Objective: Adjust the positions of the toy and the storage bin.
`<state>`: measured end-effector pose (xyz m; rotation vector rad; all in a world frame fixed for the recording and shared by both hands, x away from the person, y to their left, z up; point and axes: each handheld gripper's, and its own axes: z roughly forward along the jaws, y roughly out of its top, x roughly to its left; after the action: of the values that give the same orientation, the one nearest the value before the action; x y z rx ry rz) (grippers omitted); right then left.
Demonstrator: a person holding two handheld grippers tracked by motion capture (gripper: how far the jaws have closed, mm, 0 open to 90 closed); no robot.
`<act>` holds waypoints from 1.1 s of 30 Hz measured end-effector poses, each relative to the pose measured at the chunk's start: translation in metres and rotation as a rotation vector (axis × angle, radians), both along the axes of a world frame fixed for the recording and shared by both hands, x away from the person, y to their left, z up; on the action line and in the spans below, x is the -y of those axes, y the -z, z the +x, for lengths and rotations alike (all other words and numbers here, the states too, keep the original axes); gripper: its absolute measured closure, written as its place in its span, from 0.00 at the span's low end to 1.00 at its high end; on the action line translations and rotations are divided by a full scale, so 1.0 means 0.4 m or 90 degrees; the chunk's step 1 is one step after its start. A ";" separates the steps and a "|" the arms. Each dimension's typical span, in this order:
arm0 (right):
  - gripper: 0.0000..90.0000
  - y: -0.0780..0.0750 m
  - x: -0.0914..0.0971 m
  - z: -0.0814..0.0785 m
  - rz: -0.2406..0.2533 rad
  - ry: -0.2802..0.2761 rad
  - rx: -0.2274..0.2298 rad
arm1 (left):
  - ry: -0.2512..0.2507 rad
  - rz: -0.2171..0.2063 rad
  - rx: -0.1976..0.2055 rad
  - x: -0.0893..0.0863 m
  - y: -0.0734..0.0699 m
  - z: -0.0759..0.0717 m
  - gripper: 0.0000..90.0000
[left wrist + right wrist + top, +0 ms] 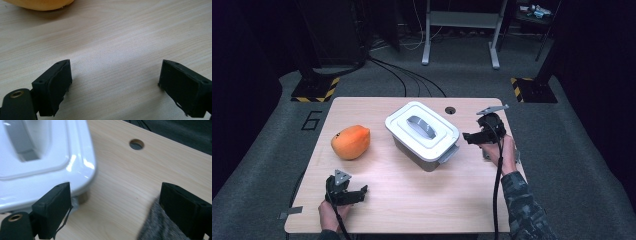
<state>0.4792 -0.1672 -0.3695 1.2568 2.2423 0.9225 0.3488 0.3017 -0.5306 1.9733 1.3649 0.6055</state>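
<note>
A white lidded box [422, 131] with a grey handle stands in the middle of the wooden table [412, 195]. An orange fruit [350, 142] lies to its left. My right gripper [468, 136] hovers just right of the box and points at it. In the right gripper view it [115, 207] is open, its left jaw by the corner of the white lid [37, 162], with nothing between the jaws. My left gripper [361, 192] rests near the front left of the table. It [113, 85] is open over bare wood, and the fruit's edge [40, 3] lies ahead.
A round cable hole [450, 110] [136, 144] sits in the table behind the box. A grey latch [447, 153] hangs at the box's near end. Grey carpet, black stand feet with striped tape [314, 90] and a desk frame [460, 30] surround the table.
</note>
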 end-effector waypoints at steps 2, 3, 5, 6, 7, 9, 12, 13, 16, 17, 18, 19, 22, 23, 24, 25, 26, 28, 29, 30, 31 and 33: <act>0.09 -0.008 -0.026 0.000 0.010 -0.020 0.000 | 0.000 0.000 0.000 0.000 0.000 0.000 0.12; 0.08 -0.010 -0.035 0.001 0.015 -0.028 0.002 | 0.000 0.000 0.002 0.000 0.000 0.001 0.12; 0.06 -0.013 -0.061 0.002 0.013 -0.048 0.004 | 0.000 -0.001 0.000 0.000 0.000 0.000 0.12; 0.06 -0.014 -0.074 0.000 0.018 -0.060 0.003 | 0.000 -0.001 -0.001 0.000 0.000 0.000 0.12; 0.07 -0.015 -0.088 0.000 0.018 -0.070 0.003 | 0.000 -0.001 0.000 0.000 0.000 0.000 0.12; 0.10 -0.015 -0.118 0.001 0.016 -0.094 0.009 | 0.000 -0.001 0.000 0.000 0.000 0.000 0.12; 0.16 -0.015 -0.179 0.005 0.006 -0.126 0.020 | 0.000 -0.001 0.000 0.000 0.000 0.000 0.12; 0.18 -0.015 -0.192 0.007 0.002 -0.131 0.024 | 0.000 -0.001 0.000 0.000 0.000 0.000 0.12; 0.27 -0.016 -0.251 0.015 -0.002 -0.150 0.031 | 0.000 -0.001 0.000 0.000 0.000 0.000 0.12; 0.29 -0.016 -0.263 0.020 -0.009 -0.160 0.034 | 0.000 -0.001 0.000 0.000 0.000 0.000 0.12; 0.31 -0.016 -0.280 0.024 -0.010 -0.160 0.036 | 0.000 -0.001 0.000 0.000 0.000 0.000 0.12; 0.33 -0.014 -0.294 0.028 -0.013 -0.161 0.042 | 0.000 -0.001 0.000 0.000 0.000 0.000 0.12; 0.39 -0.007 -0.327 0.045 -0.045 -0.173 0.049 | 0.000 -0.001 -0.001 0.000 0.000 0.000 0.12; 0.40 -0.005 -0.336 0.048 -0.044 -0.170 0.039 | 0.000 -0.001 -0.001 0.000 0.000 0.000 0.12; 0.43 -0.003 -0.341 0.054 -0.055 -0.172 0.042 | 0.000 -0.001 -0.001 0.000 0.000 0.000 0.12; 0.45 -0.003 -0.345 0.054 -0.050 -0.166 0.040 | 0.000 -0.001 -0.001 0.000 0.000 0.000 0.12; 0.46 -0.002 -0.351 0.061 -0.055 -0.173 0.041 | 0.000 -0.001 0.000 0.000 0.000 0.000 0.12; 0.50 0.002 -0.361 0.065 -0.057 -0.168 0.039 | 0.000 -0.001 -0.001 0.000 0.000 0.000 0.12; 0.51 0.003 -0.365 0.067 -0.059 -0.170 0.029 | 0.000 -0.001 -0.001 0.000 0.000 0.000 0.12; 0.56 0.007 -0.369 0.071 -0.066 -0.170 0.032 | 0.000 -0.001 -0.001 0.000 0.000 0.000 0.12; 0.60 0.011 -0.372 0.073 -0.063 -0.170 0.026 | 0.000 -0.001 -0.001 0.000 0.000 0.000 0.12; 0.72 0.023 -0.378 0.078 -0.055 -0.167 0.015 | 0.000 -0.001 -0.001 0.000 0.000 0.000 0.12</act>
<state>0.5105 -0.0160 -0.3788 0.9237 2.4392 0.9148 0.3488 0.3018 -0.5307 1.9734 1.3648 0.6034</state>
